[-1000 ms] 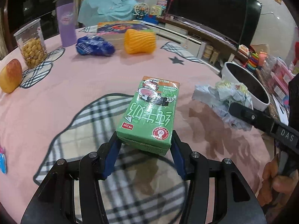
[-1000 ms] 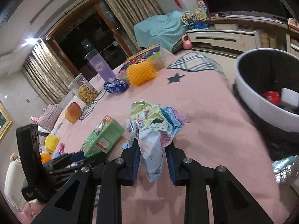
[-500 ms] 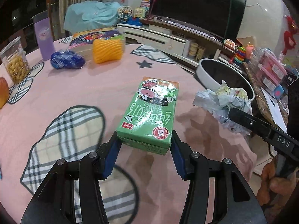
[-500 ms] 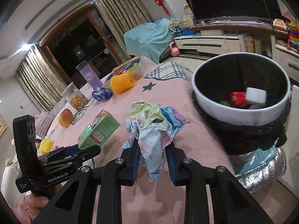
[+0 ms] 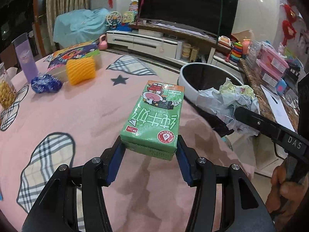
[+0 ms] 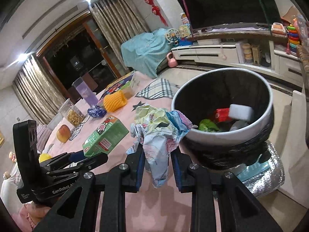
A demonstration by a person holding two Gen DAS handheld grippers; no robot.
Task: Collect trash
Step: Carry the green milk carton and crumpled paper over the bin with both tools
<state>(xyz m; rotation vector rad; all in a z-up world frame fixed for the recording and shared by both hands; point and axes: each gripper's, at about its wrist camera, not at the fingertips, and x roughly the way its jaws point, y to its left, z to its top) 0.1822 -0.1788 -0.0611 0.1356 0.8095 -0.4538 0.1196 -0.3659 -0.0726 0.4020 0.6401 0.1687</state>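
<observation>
My left gripper (image 5: 148,148) is shut on a green milk carton (image 5: 154,116), held above the pink tablecloth (image 5: 77,116); the carton (image 6: 105,135) also shows in the right wrist view. A crumpled ball of printed paper (image 6: 158,131) is clamped in my right gripper (image 6: 157,155), and this paper (image 5: 227,100) hangs close to the rim of the white bin (image 6: 202,134). The bin (image 5: 185,81) is lined with a black bag and holds a red packet (image 6: 221,114), a white block (image 6: 241,112) and a green scrap (image 6: 207,125).
On the table's far side lie a yellow ribbed roll (image 5: 81,70), a blue wrapper (image 5: 45,83), a purple tumbler (image 5: 25,58), a colourful box (image 5: 75,51), a snack jar (image 6: 74,115) and an orange fruit (image 6: 63,133). Behind stand a TV (image 5: 189,5) and a low cabinet (image 5: 150,42).
Both grippers have carried their loads toward the table's edge. The bin has grown much larger and nearer in both views; the far objects have slid away to the left.
</observation>
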